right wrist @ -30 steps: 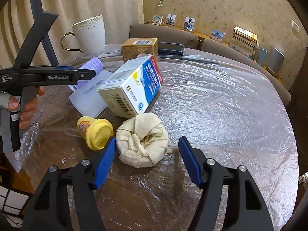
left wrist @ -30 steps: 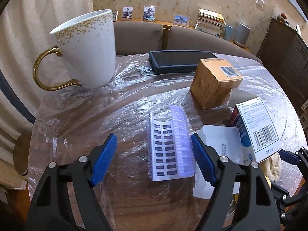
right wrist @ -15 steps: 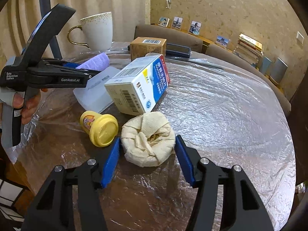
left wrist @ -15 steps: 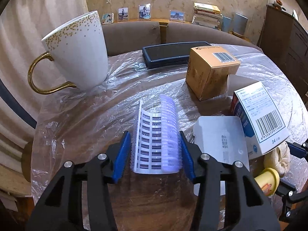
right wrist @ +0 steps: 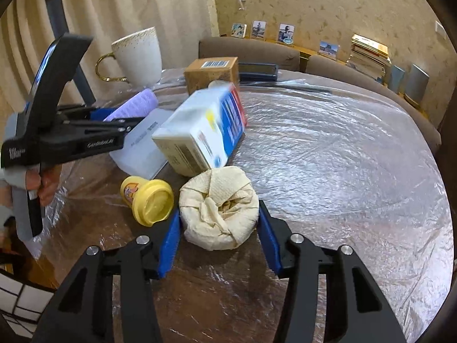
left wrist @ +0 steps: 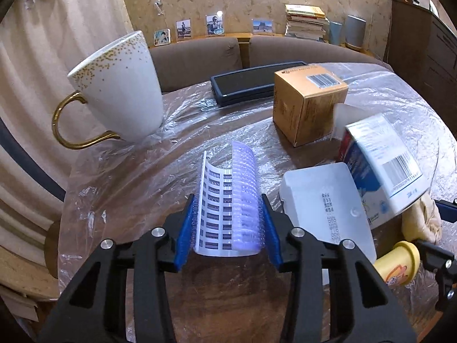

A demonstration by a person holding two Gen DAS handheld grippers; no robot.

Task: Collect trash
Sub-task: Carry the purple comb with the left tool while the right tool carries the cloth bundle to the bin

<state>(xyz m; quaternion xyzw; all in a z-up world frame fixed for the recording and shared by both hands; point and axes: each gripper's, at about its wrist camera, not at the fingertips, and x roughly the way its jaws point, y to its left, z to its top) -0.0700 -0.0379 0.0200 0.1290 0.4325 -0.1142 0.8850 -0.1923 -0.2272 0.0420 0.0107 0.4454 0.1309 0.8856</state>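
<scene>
Left hand-held gripper [left wrist: 227,203] pinching a curved white-and-lilac plastic blister strip [left wrist: 228,177], blue pads pressed on both long edges. Long axis of the strip running straight away toward 12 o'clock, in line with the fingers; near end inside the jaws, far end resting on the table or just above it, cannot tell which.

Right hand-held gripper [right wrist: 218,211] closed on a crumpled cream paper wad [right wrist: 220,200], pads touching its sides at 9 and 3 o'clock. Roundish, no clear long axis. Just beside the wad at 9 o'clock, a small yellow plastic tub [right wrist: 148,200] on its side. Touching it at 12 o'clock, a tilted, blurred blue-and-white cardboard carton [right wrist: 205,134]. Likely next: straight lift of both pieces, with the carton apt to shift as the wad leaves.

Beyond, at 11 o'clock from the left hand-held gripper, a white mug with gold dots and gold handle [left wrist: 120,85]; at 1 o'clock, a brown cardboard box [left wrist: 305,105]; at 3 o'clock, a flat white plastic lid [left wrist: 325,200].

Round wooden table [right wrist: 328,157] under crinkled clear film, slippery-looking. Brown cushioned seats, framed photos and stacked books along the far wall.
</scene>
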